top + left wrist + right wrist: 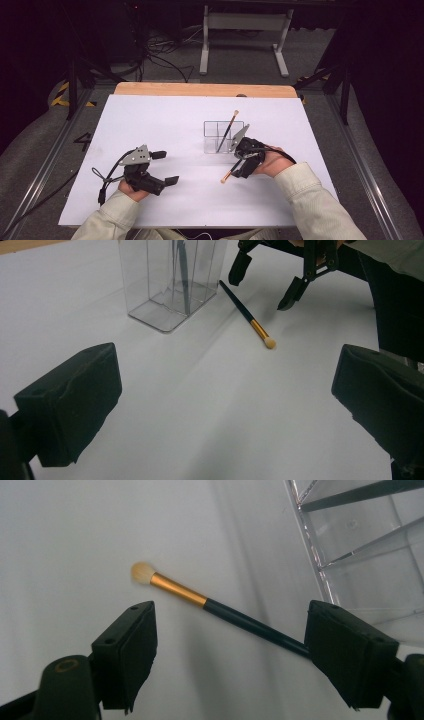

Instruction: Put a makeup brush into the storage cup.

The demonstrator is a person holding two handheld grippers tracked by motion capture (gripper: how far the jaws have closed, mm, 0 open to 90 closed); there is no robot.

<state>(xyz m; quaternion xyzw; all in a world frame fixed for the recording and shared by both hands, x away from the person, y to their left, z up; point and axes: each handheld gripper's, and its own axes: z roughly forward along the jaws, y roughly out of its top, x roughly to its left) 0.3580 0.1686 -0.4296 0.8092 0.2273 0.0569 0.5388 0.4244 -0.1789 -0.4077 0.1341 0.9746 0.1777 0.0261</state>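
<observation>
one brush [225, 131] already stands tilted in the clear organizer [212, 136] near the middle of the counter [150, 125], its pale tip sticking out toward 12 o'clock, so that part looks done. a second brush [210, 602] lies flat on the counter at about 5 o'clock from the organizer, just beside it, bristle end pointing away from the box. right claw [239, 161] hangs over this brush with jaws wide, one on each side of the dark handle, pads not pressing it; grip not yet made. left claw [162, 167] sits at 8 o'clock from the organizer, well apart, jaws wide and empty, aimed across the counter at the loose brush [248, 316]. judged left to do: close on the lying brush, lift, stand it in a compartment of the organizer. roughly halfway, if two brushes are the whole lot.
</observation>
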